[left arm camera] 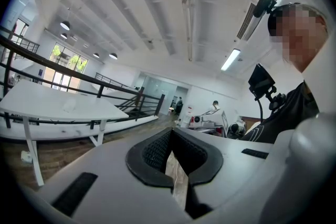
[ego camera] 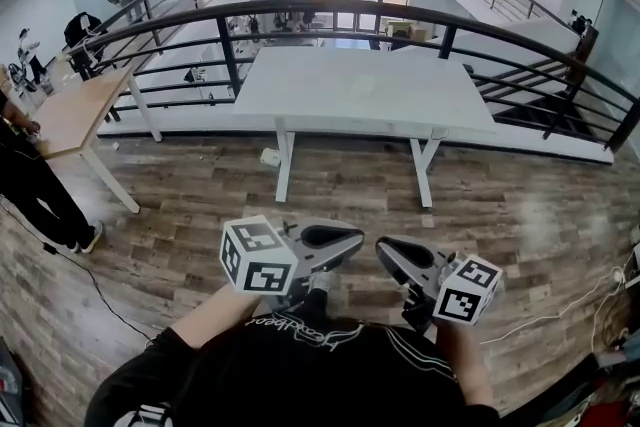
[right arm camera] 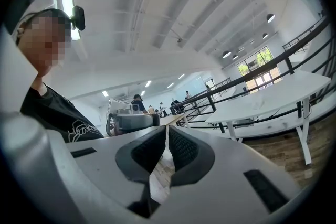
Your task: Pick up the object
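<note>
Black tee w/ white script — left gripper, right gripper grey, black fingers, b/w marker cubes.

White desk stands on the wood-plank floor. One faint pale thing lies near the middle of the top, too dim to name. Down on the floor, a small white box sits just beside the desk's left leg.

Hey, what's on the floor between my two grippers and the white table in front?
Mostly bare wood floor, as the head view shows; only a small white item lies by a leg of the table.
</note>
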Demonstrator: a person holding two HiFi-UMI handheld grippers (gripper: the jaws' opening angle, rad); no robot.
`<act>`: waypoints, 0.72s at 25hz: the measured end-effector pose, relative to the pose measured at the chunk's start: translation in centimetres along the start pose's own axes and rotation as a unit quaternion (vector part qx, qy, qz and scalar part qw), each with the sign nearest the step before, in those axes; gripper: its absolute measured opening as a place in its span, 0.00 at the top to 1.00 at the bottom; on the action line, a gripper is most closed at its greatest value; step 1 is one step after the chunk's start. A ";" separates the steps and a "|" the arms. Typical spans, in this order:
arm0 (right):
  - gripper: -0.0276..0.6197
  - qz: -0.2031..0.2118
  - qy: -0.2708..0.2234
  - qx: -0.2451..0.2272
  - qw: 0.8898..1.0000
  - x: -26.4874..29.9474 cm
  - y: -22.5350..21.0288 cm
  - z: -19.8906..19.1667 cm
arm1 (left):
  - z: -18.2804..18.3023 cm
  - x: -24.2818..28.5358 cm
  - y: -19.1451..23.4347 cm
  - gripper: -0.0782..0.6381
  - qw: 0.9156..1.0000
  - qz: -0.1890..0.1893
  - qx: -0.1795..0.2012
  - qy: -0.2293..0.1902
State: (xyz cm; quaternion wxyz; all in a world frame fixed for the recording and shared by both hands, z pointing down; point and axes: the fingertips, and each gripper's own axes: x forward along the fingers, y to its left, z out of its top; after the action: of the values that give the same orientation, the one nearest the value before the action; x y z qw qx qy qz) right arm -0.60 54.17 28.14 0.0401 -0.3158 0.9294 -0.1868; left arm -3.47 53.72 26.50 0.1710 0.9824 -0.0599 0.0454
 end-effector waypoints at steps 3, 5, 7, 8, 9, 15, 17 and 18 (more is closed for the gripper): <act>0.92 -0.005 0.003 0.004 1.000 0.5 -1.4 -0.5 | -0.3 0.4 1.6 0.88 1.000 0.001 -0.007 -0.004; 0.92 -0.007 0.006 0.008 1.000 1.3 -2.6 -0.6 | -0.2 0.5 3.2 0.88 1.000 0.001 -0.011 -0.006; 0.92 -0.007 0.006 0.011 1.000 2.3 -3.8 -0.4 | -0.1 0.6 4.7 0.88 1.000 -0.001 -0.014 -0.007; 0.92 -0.007 0.005 0.011 1.000 2.7 -4.3 -0.4 | -0.1 0.6 5.4 0.88 1.000 -0.001 -0.014 -0.007; 0.92 -0.006 0.005 0.011 1.000 3.2 -4.8 -0.3 | -0.1 0.7 6.1 0.88 1.000 -0.001 -0.015 -0.006; 0.92 -0.004 0.007 0.023 1.000 7.3 -10.2 0.7 | 0.8 1.3 13.1 0.88 0.999 0.008 -0.034 -0.005; 0.92 -0.003 0.008 0.028 1.000 9.0 -12.3 1.4 | 1.7 1.7 15.8 0.88 0.999 0.009 -0.036 -0.001; 0.92 -0.003 0.010 0.030 0.999 10.0 -13.3 1.8 | 2.2 1.8 17.1 0.88 0.999 0.009 -0.038 0.000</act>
State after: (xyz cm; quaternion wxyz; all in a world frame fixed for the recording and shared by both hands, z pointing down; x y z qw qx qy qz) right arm -0.59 37.87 31.84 0.0401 -0.3153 0.9227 -0.2182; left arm -3.85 36.79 30.31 0.2076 0.9747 -0.0701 0.0449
